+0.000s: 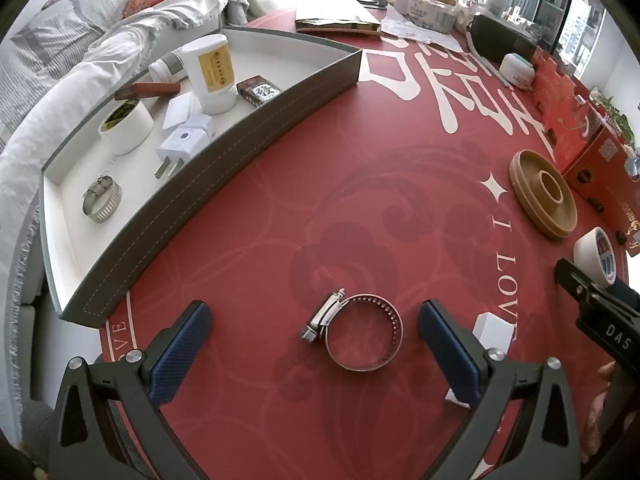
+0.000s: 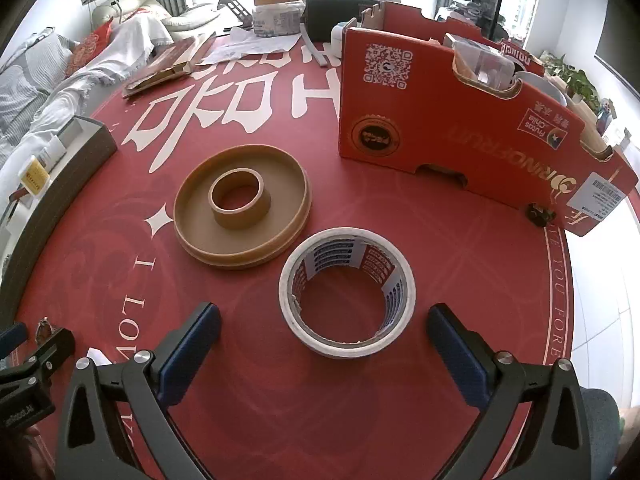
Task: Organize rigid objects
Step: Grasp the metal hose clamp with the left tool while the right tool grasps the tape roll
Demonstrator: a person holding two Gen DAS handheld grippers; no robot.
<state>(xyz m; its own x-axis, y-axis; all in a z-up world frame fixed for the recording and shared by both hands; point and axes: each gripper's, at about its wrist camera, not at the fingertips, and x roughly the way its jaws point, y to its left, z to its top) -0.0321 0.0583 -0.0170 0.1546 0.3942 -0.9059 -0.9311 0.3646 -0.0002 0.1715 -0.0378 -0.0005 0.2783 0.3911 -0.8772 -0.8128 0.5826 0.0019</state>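
A metal hose clamp lies on the red table mat, between the spread fingers of my open left gripper. A white tape roll lies flat on the mat between the fingers of my open right gripper; it also shows at the right edge in the left wrist view. A tan round dish with a raised centre ring sits just beyond the tape. The grey tray at the left holds another hose clamp, a tape roll, a plug adapter, a white bottle and small boxes.
A red fruit carton stands at the right back of the table. A small white box lies right of the left gripper's finger. Papers, a jar and clutter fill the far edge. A sofa with blankets lies left of the tray.
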